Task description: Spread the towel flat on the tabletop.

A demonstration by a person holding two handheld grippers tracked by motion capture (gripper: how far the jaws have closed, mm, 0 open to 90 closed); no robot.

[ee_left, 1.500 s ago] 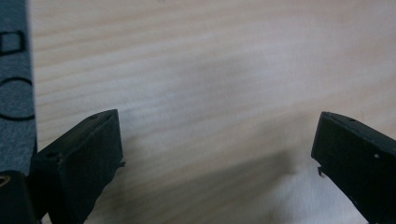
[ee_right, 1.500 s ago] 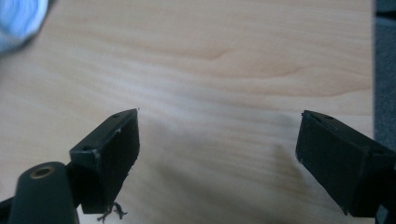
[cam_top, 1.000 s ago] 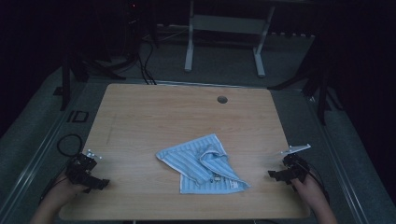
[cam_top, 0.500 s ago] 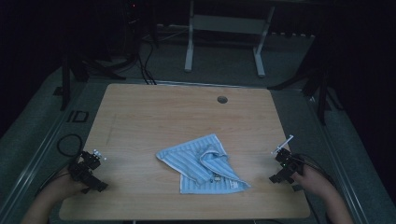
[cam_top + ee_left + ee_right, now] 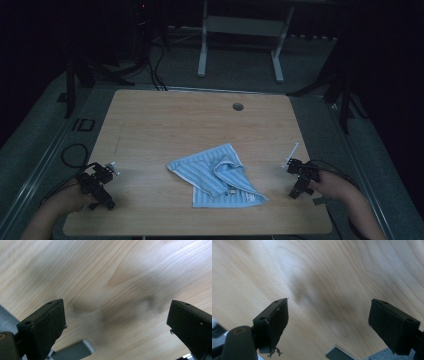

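Observation:
A crumpled light-blue striped cloth point(image 5: 217, 176) lies on the wooden table point(image 5: 175, 120), a little toward the near edge, partly folded over itself. My left gripper point(image 5: 98, 184) hovers over the table's near left corner, far from the cloth. Its jaws stand wide apart over bare wood, nothing between its fingertips point(image 5: 117, 322). My right gripper point(image 5: 299, 179) is at the near right, to the right of the cloth and apart from it. It is open too, with bare wood between its fingertips point(image 5: 328, 320).
A small round grommet hole point(image 5: 238, 106) sits near the table's far edge. A metal stand frame point(image 5: 240, 30) and cables point(image 5: 150, 65) lie on the dark floor beyond. Table edges run close by both grippers.
Both grippers have moved inward over the table: the left one slightly right, the right one left toward the cloth. The cloth has not moved.

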